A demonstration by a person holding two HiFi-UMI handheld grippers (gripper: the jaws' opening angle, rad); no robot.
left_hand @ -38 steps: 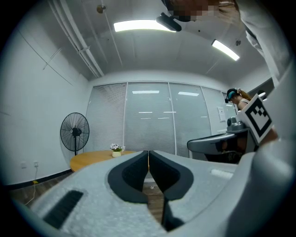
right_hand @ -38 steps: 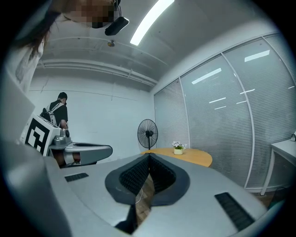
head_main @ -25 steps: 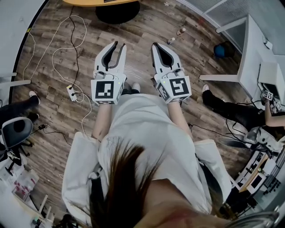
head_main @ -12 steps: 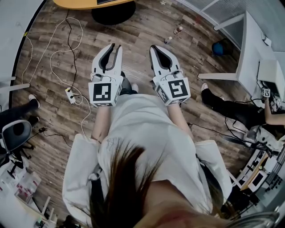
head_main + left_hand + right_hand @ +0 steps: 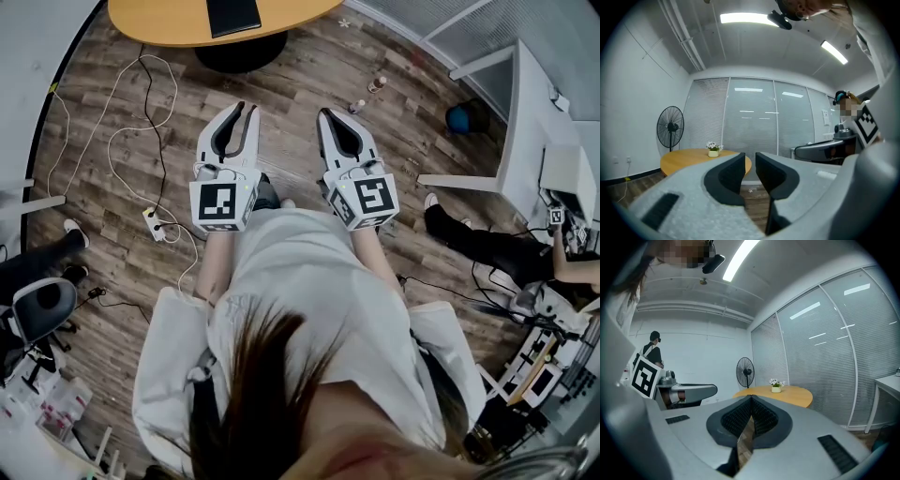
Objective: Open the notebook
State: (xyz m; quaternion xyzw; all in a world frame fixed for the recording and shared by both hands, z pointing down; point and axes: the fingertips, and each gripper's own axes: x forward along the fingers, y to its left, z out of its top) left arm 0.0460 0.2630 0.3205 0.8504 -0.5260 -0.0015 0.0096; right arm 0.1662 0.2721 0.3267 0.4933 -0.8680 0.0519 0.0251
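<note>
Head view: the notebook point(image 5: 232, 16) is seen flat on the desk point(image 5: 150, 19), well ahead of the fingers of the left gripper point(image 5: 244, 105) and right gripper point(image 5: 327, 113). Its long axis seemingly points away from them, the far end cut off.

Left gripper view: the fingers are narrowed, just closing, with nothing between.

Right gripper view: the fingers are pressed together, empty.

Kept this tight, the cover could be missed and the notebook shoved.

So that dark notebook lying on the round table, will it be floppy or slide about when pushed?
The notebook lies flat with straight edges, so its cover is probably fairly stiff. It looks thin, so it is likely light, and it may slide on the smooth table rather than tip. Its material is too small to tell.
</note>
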